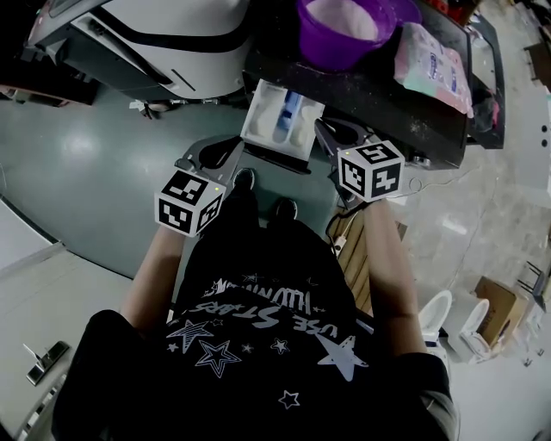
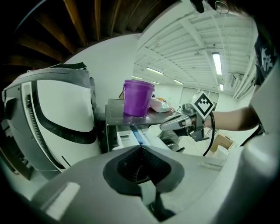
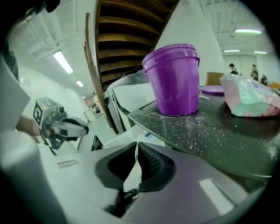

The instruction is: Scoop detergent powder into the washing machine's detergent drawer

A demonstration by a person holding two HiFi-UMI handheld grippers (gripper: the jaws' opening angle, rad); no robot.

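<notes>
A pastel plastic packet (image 1: 433, 57) lies flat; white fixtures (image 1: 471, 324), perhaps toilets, stand beside a cardboard box (image 1: 496, 302).

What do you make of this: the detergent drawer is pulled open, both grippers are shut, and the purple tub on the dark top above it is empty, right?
Not quite. The purple tub is not empty: the head view shows white powder in it. The rest holds: the detergent drawer is pulled open, and the left gripper and right gripper are both shut.
</notes>
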